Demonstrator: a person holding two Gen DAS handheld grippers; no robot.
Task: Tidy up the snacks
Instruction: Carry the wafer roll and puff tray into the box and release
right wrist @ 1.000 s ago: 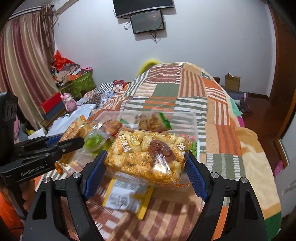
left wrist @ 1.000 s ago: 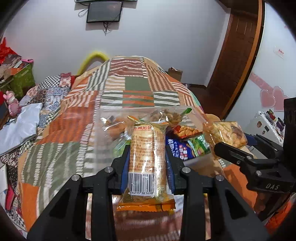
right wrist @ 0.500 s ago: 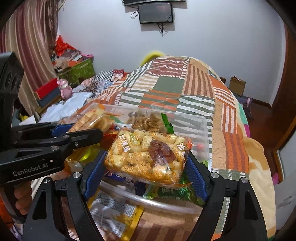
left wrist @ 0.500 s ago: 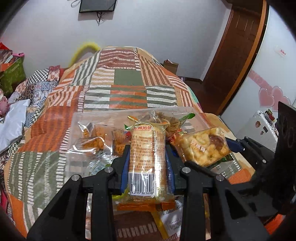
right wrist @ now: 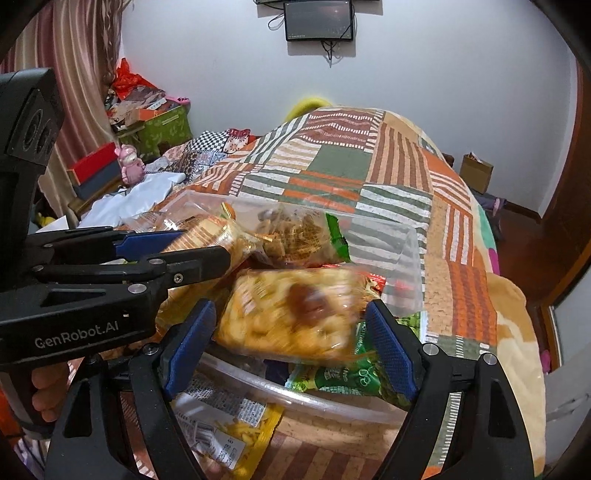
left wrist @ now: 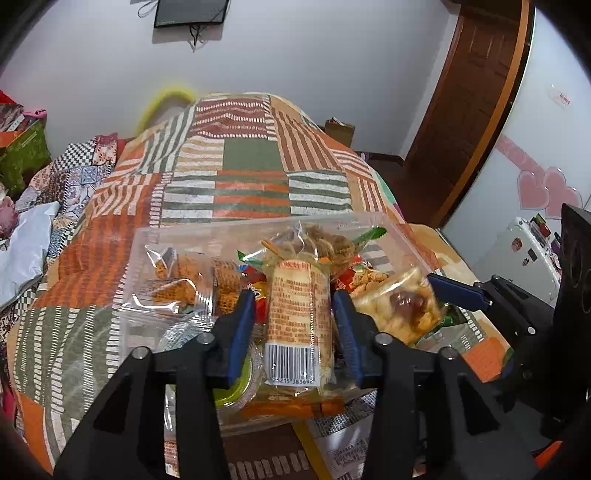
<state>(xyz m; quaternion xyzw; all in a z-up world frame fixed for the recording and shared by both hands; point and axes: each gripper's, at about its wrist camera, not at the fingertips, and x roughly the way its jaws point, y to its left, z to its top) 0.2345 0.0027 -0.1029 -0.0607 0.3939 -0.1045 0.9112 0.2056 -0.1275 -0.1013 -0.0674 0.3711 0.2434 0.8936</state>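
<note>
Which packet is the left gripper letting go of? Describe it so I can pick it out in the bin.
On the patchwork quilt sits a clear plastic bin of snacks. The left gripper, jaws opening, straddles a tall narrow biscuit packet standing lengthwise over the bin's near edge. Unlike its neighbours, it shows a white barcode panel at its near end.

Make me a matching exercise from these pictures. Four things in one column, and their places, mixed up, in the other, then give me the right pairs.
Things:
1. tall orange-printed snack pack with a barcode
2. clear pack of yellow puffed snacks
3. green foil snack bag
4. black flat screen

Places:
A. on the white wall
B. between the right gripper's fingers
C. in the clear plastic box
D. between the left gripper's fingers

Pairs: 1-D, 2-B, 3-C, 4-A.

The left gripper's jaws are opening, with the barcode pack between them.
</note>
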